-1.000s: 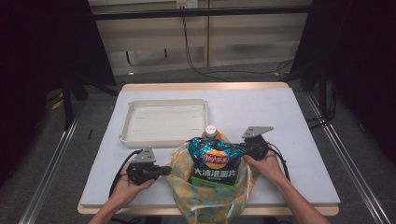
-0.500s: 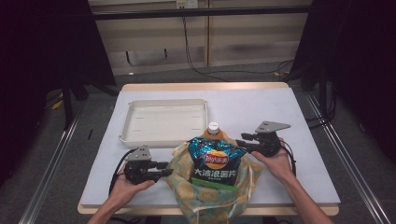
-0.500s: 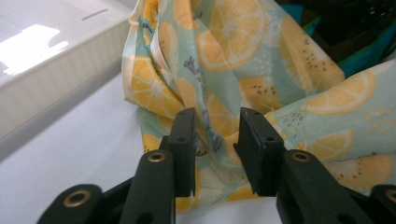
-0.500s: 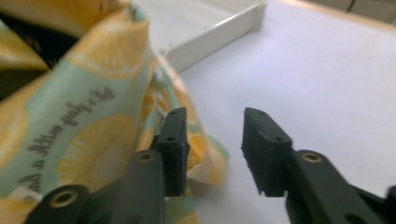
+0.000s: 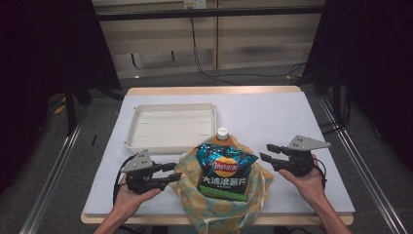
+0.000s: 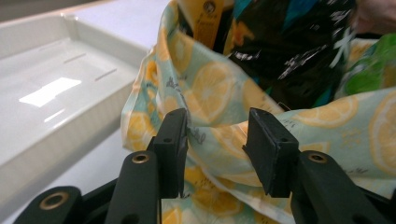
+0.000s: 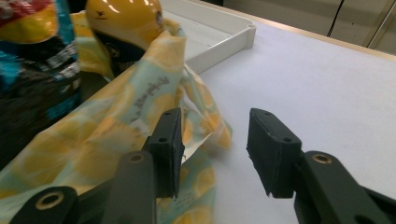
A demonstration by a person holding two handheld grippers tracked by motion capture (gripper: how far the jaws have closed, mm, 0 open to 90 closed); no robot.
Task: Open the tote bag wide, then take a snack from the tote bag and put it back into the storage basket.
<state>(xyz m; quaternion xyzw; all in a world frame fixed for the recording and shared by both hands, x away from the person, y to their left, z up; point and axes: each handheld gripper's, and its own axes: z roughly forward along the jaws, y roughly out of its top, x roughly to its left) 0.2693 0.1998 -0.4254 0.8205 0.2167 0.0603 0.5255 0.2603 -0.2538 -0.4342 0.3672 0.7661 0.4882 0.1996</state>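
Lemon bag (image 5: 221, 207), holding chips (image 5: 225, 170) and bottle (image 5: 222, 133), sits at counter's (image 5: 272, 117) near edge below tray (image 5: 170, 126); my 2 grippers (image 5: 171, 173) (image 5: 267, 152) flank it, jaws just opened, empty, letting its rim slump.

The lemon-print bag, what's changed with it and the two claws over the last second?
Both claws have just been opening and have let go of the lemon-print bag. The right claw drew back to the right, clear of the fabric; the left claw stays close to it, open. The chip packet, bottle and tray stayed put.
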